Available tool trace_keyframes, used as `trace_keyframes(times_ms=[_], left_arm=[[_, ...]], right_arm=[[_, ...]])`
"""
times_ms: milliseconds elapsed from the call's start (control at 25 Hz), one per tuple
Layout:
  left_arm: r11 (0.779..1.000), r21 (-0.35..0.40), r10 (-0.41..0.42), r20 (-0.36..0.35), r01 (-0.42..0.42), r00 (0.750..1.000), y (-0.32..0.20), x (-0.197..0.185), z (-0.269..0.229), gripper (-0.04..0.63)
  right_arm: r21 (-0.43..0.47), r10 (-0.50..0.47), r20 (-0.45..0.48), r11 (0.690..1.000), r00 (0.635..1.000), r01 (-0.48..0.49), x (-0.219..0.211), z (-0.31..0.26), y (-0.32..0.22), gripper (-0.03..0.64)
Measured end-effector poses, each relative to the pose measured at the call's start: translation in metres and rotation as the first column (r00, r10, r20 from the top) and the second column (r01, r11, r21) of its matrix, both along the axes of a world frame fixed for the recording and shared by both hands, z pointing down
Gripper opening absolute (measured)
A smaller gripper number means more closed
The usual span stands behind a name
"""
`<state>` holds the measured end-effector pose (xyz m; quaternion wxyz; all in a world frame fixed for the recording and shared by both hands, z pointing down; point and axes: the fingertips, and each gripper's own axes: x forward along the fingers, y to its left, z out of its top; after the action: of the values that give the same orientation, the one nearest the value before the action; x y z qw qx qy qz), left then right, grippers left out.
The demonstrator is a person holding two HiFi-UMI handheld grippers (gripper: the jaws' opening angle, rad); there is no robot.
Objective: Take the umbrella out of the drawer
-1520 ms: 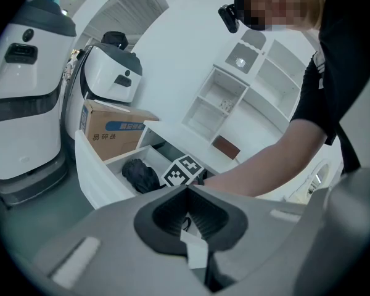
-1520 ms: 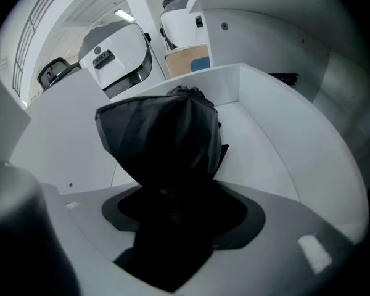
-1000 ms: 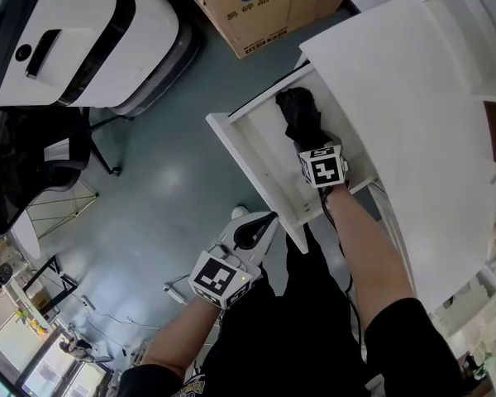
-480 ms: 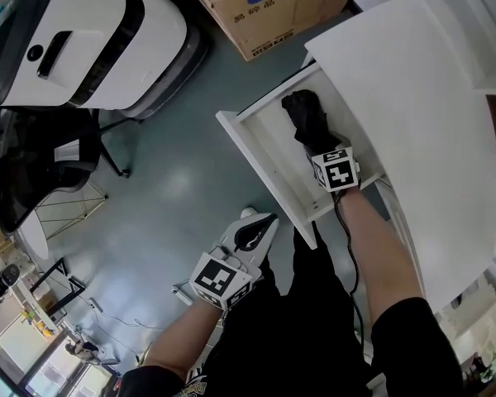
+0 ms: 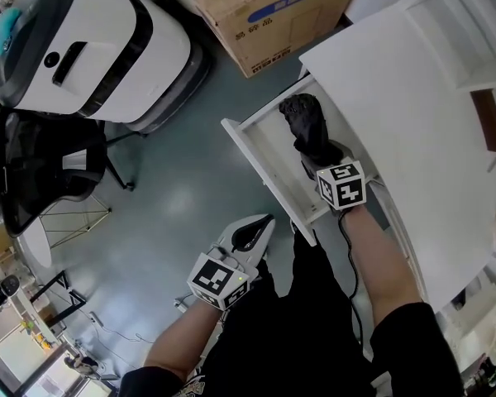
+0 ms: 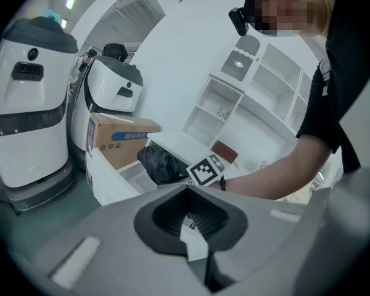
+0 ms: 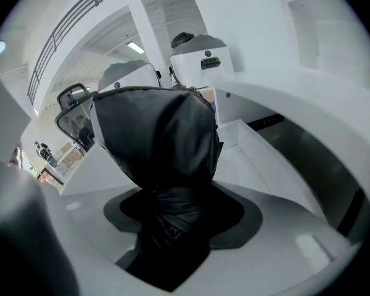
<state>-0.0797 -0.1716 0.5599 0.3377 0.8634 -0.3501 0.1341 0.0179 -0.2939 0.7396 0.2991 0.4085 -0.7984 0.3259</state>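
Observation:
A folded black umbrella sticks up out of the open white drawer in the head view. My right gripper is shut on its lower end, and in the right gripper view the black fabric fills the space between the jaws. The umbrella also shows small in the left gripper view, beside the right gripper's marker cube. My left gripper hangs low in front of the drawer over the floor, jaws closed with nothing between them.
The white cabinet top spans the right of the head view. A cardboard box stands behind the drawer. A white machine and a black chair stand at left on the grey floor.
The right gripper has drawn back toward me and lifted the umbrella so it stands higher in the drawer. The left gripper has stayed nearly still.

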Motion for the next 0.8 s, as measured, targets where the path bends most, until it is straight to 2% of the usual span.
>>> trace_keyframes(times_ms=[360, 800], left_arm=[[0.998, 0.051, 0.03, -0.002, -0.03, 1.0, 0.008, -0.017, -0.028, 0.0], [0.986, 0.136, 0.104, -0.026, -0.1, 0.994, 0.033, -0.046, -0.077, 0.0]], right_arm=[[0.136, 0.069, 0.11, 0.987, 0.992, -0.084, -0.012, -0.096, 0.006, 0.284], [0.251, 0.174, 0.256, 0.938, 0.951, -0.239, -0.033, -0.215, 0.055, 0.285]])
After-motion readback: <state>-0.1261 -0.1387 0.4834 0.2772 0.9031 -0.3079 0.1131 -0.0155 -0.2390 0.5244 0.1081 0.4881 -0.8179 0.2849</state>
